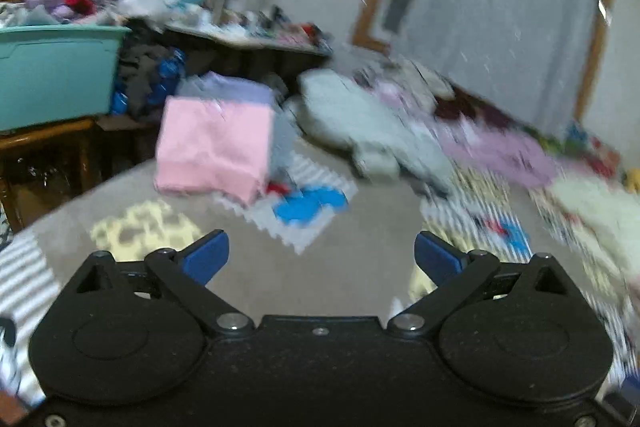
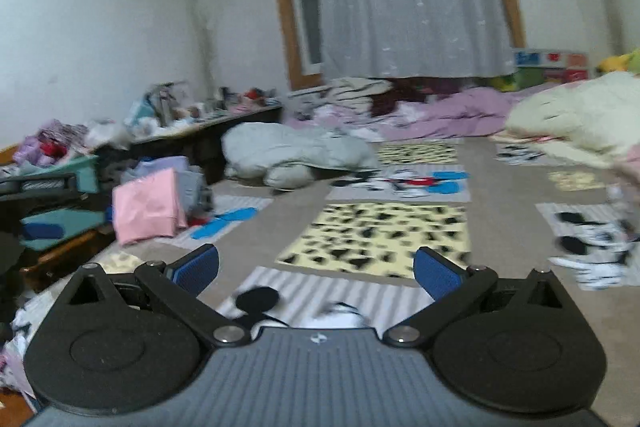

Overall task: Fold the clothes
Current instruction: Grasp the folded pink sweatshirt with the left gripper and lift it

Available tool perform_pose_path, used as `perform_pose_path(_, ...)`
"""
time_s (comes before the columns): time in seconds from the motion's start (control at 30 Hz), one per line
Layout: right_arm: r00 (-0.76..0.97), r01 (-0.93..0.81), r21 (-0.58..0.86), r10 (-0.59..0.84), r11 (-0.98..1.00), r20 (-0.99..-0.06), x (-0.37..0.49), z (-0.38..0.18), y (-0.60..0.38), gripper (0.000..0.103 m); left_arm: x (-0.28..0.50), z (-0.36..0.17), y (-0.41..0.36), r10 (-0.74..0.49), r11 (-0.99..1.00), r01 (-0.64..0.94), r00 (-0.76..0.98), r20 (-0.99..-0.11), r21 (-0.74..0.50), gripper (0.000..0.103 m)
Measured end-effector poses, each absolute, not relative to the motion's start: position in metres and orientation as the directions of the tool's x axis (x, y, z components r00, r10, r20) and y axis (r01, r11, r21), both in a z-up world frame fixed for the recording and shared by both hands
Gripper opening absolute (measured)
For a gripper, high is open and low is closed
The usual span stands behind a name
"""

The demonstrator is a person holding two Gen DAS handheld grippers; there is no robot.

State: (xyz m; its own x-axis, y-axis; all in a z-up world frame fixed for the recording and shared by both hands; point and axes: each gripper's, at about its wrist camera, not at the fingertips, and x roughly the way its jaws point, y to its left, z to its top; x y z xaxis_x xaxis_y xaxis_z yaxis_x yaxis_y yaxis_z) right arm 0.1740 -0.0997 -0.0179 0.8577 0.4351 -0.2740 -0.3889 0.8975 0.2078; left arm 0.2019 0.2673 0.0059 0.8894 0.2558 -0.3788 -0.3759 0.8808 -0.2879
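**Two empty grippers over a bed of laundry**

Hovering above the patchwork bedspread (image 2: 248, 239), the left hand-held gripper (image 1: 322, 259) and the right hand-held gripper (image 2: 316, 269) both stand with jaws spread wide and nothing between the blue pads. That suits either reaching for a garment or having just let one go; the pictures do not settle which. Further off, a pink garment (image 1: 214, 151) lies squared-off and flat-sided on a small stack at the bed's left edge, looking folded, probably set there to keep the middle free for work. Beyond it, a pale grey bundle (image 2: 292, 151) lies crumpled, as do lilac bedding (image 2: 452, 115) and a cream blanket (image 2: 576, 115). Farthest left, a teal bin (image 1: 56, 75) heaped with loose clothes stands beside a cluttered table (image 1: 256, 43).
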Motion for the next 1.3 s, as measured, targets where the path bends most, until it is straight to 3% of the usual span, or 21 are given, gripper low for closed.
perform_pose_path(0.2,0.813,-0.411,0.327,0.504,0.851,-0.29,0.231,-0.078,-0.055,0.103,0.27,-0.021,0.341,0.358,0.837,-0.458,0.872,-0.334,-0.299,0.1)
perform_pose_path(0.37,0.776,-0.352,0.449,0.525,0.821,-0.351,0.246,-0.146,-0.046,0.102,0.322,-0.076,0.392,0.359,0.773,-0.5,0.852,-0.382,-0.389,0.086)
perform_pose_path(0.47,0.802,-0.34,0.53,0.533,0.777,-0.268,0.24,-0.155,-0.063,0.103,0.344,-0.107,0.421,0.355,0.703,-0.521,0.847,-0.397,-0.484,0.085)
perform_pose_path(0.63,0.785,-0.348,0.544,0.555,0.763,-0.275,0.243,-0.162,-0.062,0.103,0.377,-0.142,0.447,0.324,0.586,-0.518,0.854,-0.407,-0.623,0.085)
perform_pose_path(0.83,0.779,-0.356,0.557,0.567,0.751,-0.267,0.248,-0.172,-0.064,0.103,0.409,-0.157,0.456,0.31,0.54,-0.527,0.849,-0.428,-0.656,0.082)
perform_pose_path(0.9,0.779,-0.358,0.555,0.568,0.751,-0.266,0.25,-0.172,-0.063,0.103,0.414,-0.156,0.459,0.284,0.54,-0.502,0.864,-0.415,-0.675,0.075)
perform_pose_path(0.97,0.78,-0.358,0.551,0.566,0.754,-0.267,0.252,-0.172,-0.061,0.103,0.418,-0.157,0.46,0.261,0.545,-0.487,0.872,-0.413,-0.683,0.048)
perform_pose_path(1.0,0.78,-0.358,0.549,0.565,0.755,-0.268,0.253,-0.172,-0.06,0.103,0.42,-0.157,0.461,0.251,0.549,-0.484,0.873,-0.417,-0.682,0.042)
perform_pose_path(1.07,0.781,-0.358,0.547,0.564,0.757,-0.27,0.254,-0.173,-0.06,0.103,0.413,-0.153,0.459,0.251,0.552,-0.471,0.881,-0.401,-0.688,0.018)
perform_pose_path(1.1,0.78,-0.357,0.546,0.564,0.758,-0.272,0.254,-0.173,-0.059,0.103,0.408,-0.151,0.458,0.252,0.554,-0.463,0.885,-0.391,-0.692,0.012)
perform_pose_path(1.3,0.776,-0.357,0.549,0.567,0.756,-0.276,0.256,-0.173,-0.059,0.103,0.361,-0.112,0.426,0.226,0.681,-0.378,0.923,-0.311,-0.627,0.011)
